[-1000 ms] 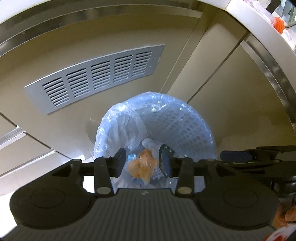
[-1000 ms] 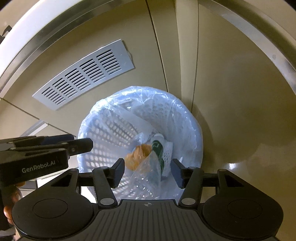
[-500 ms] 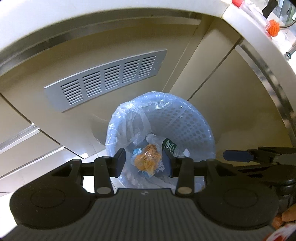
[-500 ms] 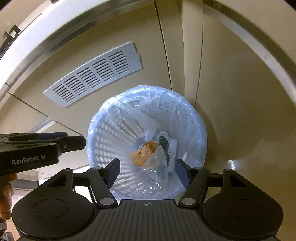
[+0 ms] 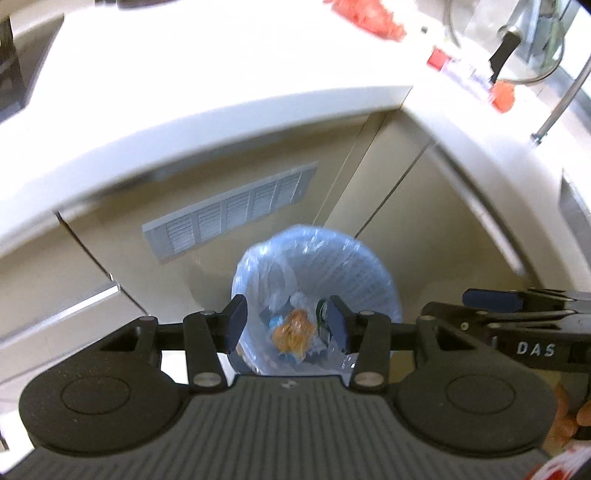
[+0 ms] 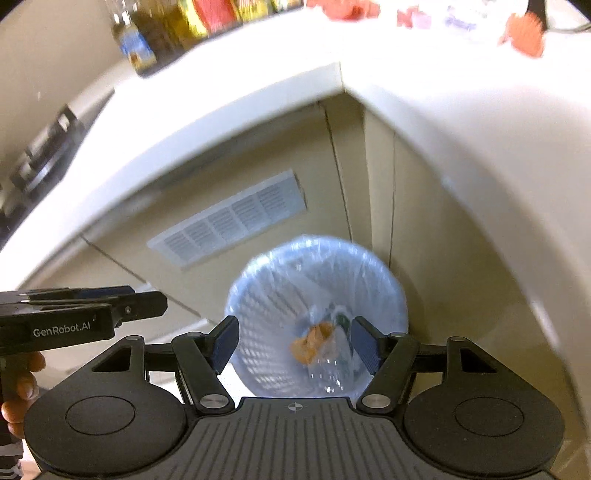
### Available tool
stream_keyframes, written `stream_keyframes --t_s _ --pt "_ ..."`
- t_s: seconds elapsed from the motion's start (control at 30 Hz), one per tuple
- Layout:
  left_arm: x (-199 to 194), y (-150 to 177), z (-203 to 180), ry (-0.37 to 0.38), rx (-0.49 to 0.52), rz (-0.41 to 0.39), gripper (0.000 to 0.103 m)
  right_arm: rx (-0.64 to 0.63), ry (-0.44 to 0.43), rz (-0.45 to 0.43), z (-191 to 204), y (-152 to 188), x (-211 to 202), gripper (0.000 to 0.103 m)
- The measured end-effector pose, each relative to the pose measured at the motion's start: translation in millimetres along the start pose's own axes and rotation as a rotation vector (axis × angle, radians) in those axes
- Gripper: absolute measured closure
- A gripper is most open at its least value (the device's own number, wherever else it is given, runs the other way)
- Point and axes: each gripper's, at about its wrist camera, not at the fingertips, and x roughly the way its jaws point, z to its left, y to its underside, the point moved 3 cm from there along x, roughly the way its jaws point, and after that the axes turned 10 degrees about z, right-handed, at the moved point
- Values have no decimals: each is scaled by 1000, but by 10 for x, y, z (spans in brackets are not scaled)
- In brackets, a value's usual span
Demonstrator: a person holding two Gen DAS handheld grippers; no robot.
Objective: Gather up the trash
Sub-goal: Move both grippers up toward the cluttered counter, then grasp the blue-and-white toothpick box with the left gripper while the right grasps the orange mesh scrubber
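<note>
A white mesh bin [image 5: 369,266] [image 6: 258,295] lined with a bluish plastic bag stands on the floor in the cabinet corner, well below both grippers. Inside lie a crumpled orange wrapper [image 5: 293,330] [image 6: 310,341], a green-labelled bottle [image 5: 321,310] [image 6: 341,319] and clear plastic [image 6: 332,365]. My left gripper [image 5: 286,317] hangs high above the bin, its jaws opening with nothing between them. My right gripper [image 6: 295,336] is beside it, open wider and also empty.
A white L-shaped countertop [image 5: 221,92] [image 6: 443,92] overhangs beige cabinet doors with a grey vent grille [image 5: 229,218] [image 6: 229,221]. Red items [image 5: 369,14] and bottles [image 6: 136,48] stand on the counter. A hand [image 6: 22,384] holds the left gripper's handle.
Both grippers have risen away from the bin, which now looks smaller, and the countertop has come into view. The right jaws stand wider than a second ago; the trash lies in the bin.
</note>
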Motion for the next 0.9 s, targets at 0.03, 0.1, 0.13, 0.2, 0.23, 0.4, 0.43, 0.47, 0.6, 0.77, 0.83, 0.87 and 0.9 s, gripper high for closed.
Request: stream_keyframes --t_s 0.03,0.1,0.13,0.2,0.23,0.4,0.43,0.47,0.6,0.77,0.83,0.87,0.9 --pt "-80 -25 -15 7 11 -18 59 4 -1 -19 18 -5 -80 36" --pt "-224 -87 -49 20 33 -50 59 19 3 -63 22 -23 -250 36" --pt "-295 -120 -75 24 46 -68 59 30 7 -87 23 -23 -341 36" --pt "-412 -199 -125 34 74 -105 58 53 15 -125 8 -26 -485 36" --pt "-465 -238 -152 39 89 -122 57 66 22 -146 -4 -18 -562 36" --pt "-605 -420 -308 61 155 -184 53 133 60 -237 -74 43 -846 36" --pt "-620 -456 -337 65 164 -190 52 145 68 -251 -88 49 -890 36" --pt "-640 -493 -368 69 174 -196 51 159 77 -267 -115 53 -936 36" --pt "-671 -626 -541 77 213 -215 49 197 99 -308 -260 64 -1087 36" --pt "-606 -820 -818 86 243 -240 44 218 130 -354 -537 -71 -1210 36" --pt "-568 -920 -950 86 249 -250 42 216 140 -370 -656 -150 -1237 36" --pt "-540 -970 -1013 85 251 -255 39 215 141 -374 -727 -196 -1248 36" --pt "-513 -1021 -1088 83 253 -260 38 214 141 -377 -805 -240 -1260 36"
